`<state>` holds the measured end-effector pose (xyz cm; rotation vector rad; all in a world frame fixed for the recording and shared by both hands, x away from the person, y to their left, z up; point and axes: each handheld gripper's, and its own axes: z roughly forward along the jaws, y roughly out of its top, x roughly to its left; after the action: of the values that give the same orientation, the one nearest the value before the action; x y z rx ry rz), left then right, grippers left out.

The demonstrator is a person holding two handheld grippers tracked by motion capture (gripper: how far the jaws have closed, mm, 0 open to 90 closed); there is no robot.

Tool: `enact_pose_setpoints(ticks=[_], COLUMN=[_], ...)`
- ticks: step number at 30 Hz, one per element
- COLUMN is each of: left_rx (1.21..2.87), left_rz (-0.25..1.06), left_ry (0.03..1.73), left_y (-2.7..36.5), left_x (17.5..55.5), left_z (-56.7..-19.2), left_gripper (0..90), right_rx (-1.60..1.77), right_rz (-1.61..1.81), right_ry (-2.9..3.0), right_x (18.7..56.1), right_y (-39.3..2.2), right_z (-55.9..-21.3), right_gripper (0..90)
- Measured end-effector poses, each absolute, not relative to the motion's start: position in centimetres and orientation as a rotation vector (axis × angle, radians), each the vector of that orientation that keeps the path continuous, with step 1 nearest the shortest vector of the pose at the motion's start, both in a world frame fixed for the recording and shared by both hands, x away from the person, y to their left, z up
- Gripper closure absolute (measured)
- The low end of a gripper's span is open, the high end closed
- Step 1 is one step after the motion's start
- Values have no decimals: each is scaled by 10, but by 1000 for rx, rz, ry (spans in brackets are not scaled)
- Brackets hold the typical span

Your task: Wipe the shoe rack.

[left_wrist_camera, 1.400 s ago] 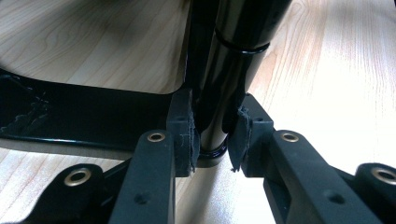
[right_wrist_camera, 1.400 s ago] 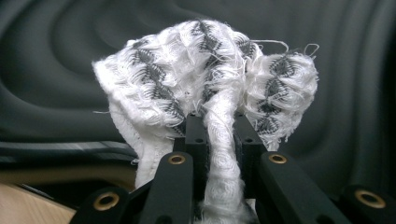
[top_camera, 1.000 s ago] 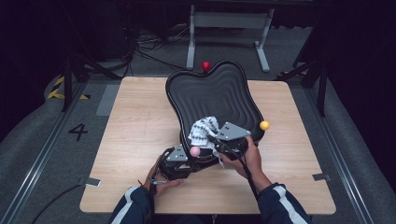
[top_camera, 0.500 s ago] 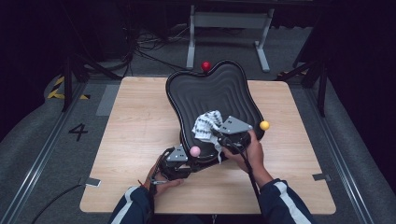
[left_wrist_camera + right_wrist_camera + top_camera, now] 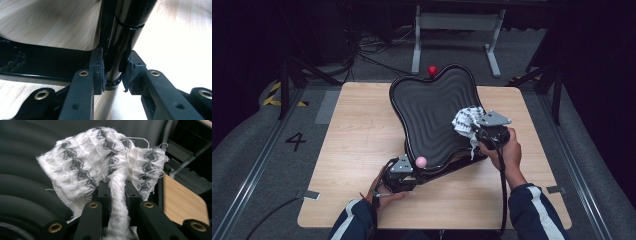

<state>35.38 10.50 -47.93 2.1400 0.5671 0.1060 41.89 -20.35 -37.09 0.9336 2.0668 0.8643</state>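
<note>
A black, wavy-edged ridged board [image 5: 427,110] lies tilted on the wooden table [image 5: 352,135]. It has a red knob [image 5: 432,70] at its far edge and a pink knob [image 5: 421,161] at its near left corner. My left gripper [image 5: 411,172] is shut on a glossy black leg [image 5: 122,37] just below the pink knob, its pads [image 5: 98,70] pressing the leg from both sides. My right gripper [image 5: 475,134] is shut on a white cloth with grey diamonds [image 5: 465,120], which rests on the board's right part. The bunched cloth [image 5: 100,162] spreads above the jaws against the ridges.
Grey carpet with cables surrounds the table, and a metal stand [image 5: 452,30] rises behind it. A floor mark "4" [image 5: 295,141] lies to the left. Bare wood lies left of the board and along the table's near edge.
My right gripper has carried the cloth rightward and a little farther across the board. The yellow knob at the board's right is now hidden behind the hand. The left gripper has stayed put.
</note>
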Motion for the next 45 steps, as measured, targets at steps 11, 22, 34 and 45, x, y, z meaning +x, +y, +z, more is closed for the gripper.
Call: enact_pose_setpoints(ticks=[11, 22, 34, 45], left_rx=[2144, 2146, 2146, 2146], left_rz=[105, 106, 108, 109], left_ry=[571, 566, 569, 570], left_y=[105, 104, 104, 104], left_x=[353, 354, 353, 353], left_z=[-479, -479, -479, -479], left_gripper=[716, 717, 717, 717], right_rx=[965, 855, 721, 654], right_rz=[848, 924, 1010, 1079], right_ry=[2056, 2134, 2196, 2239], right_x=[425, 413, 395, 385], right_y=[-212, -180, -127, -88], right_z=[-369, -368, -368, -366], right_gripper=[797, 798, 797, 797])
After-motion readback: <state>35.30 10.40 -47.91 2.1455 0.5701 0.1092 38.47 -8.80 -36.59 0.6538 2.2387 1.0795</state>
